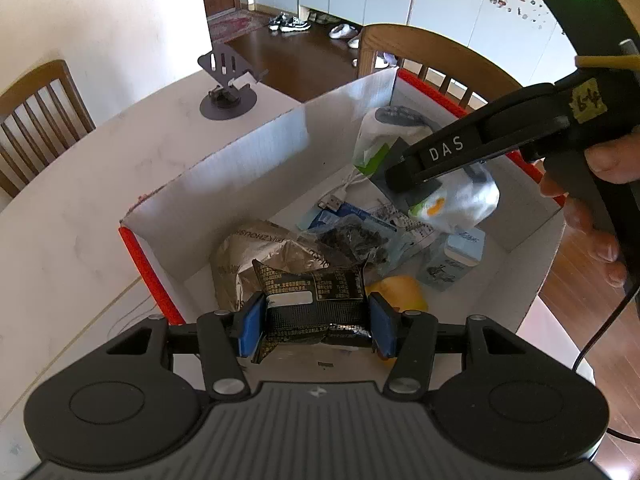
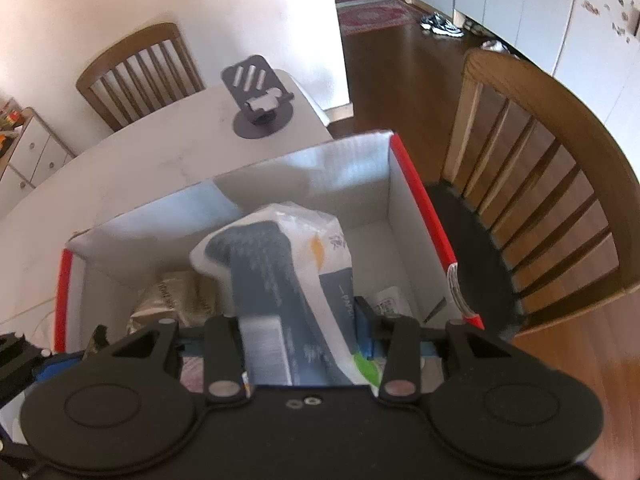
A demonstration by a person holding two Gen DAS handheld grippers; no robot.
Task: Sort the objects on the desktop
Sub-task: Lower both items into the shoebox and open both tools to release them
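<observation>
- Left gripper: jaws clamped on black snack packet, held over near end of cardboard box.
- Right gripper: jaws closed on white-and-grey tissue pack, held above box interior.
- Box on white worktop; contains brown foil bag, yellow object, small light-blue box.
- Phone stand beyond box.

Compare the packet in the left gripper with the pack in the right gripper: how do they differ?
The black snack packet is dark with small printed text; the tissue pack is white with a grey-blue band. The black snack packet is small and sits flat between the left gripper pads; the tissue pack is bulkier and juts out past the right gripper. Both are soft wrapped items, gripped above the open red-edged box.
</observation>
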